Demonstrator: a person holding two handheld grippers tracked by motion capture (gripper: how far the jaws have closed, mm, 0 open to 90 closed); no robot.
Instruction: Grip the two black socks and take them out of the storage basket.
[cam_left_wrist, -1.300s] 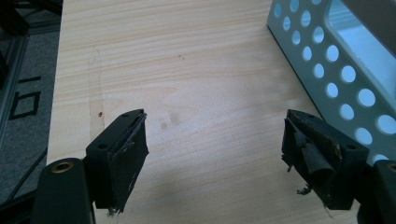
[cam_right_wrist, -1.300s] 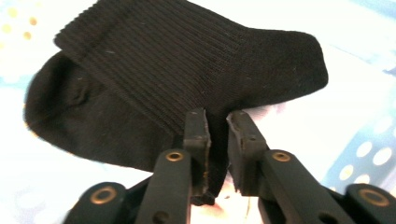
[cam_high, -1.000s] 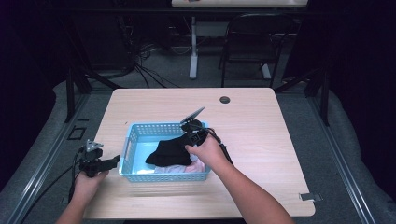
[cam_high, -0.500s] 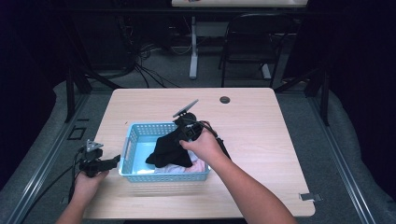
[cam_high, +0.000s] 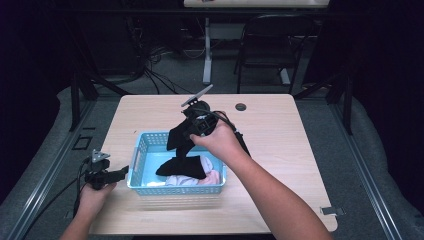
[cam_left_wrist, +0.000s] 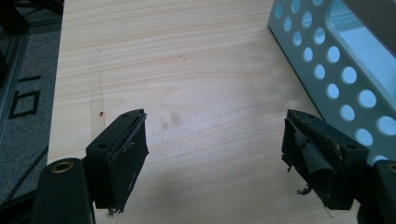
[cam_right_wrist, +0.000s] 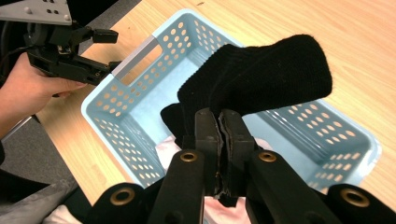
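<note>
A: Black knit garment (cam_right_wrist: 261, 74) — pinched in the right hand-held gripper (cam_right_wrist: 219, 126), jaws clamped together on a fold of it, hanging over the blue basket (cam_right_wrist: 116, 121) with its lower end draped down inside.

B: Soft and floppy by the look of it. Light, too; sags from the pinch, no stiffness at all. Not fragile, not slippery, thick ribbed knit.

A: Best taken at a bunched fold, as here. Likely to swing and trail on the basket rim if raised too little.

B: Pale pink and white cloth (cam_high: 200, 176) lying under it in the basket.

A: Left hand-held gripper (cam_left_wrist: 215, 154) by the basket's left end, jaws wide apart over bare worktop (cam_left_wrist: 187, 60), nothing between them.

B: Farther off, a small dark disc (cam_high: 241, 106) near the worktop's far edge.
</note>
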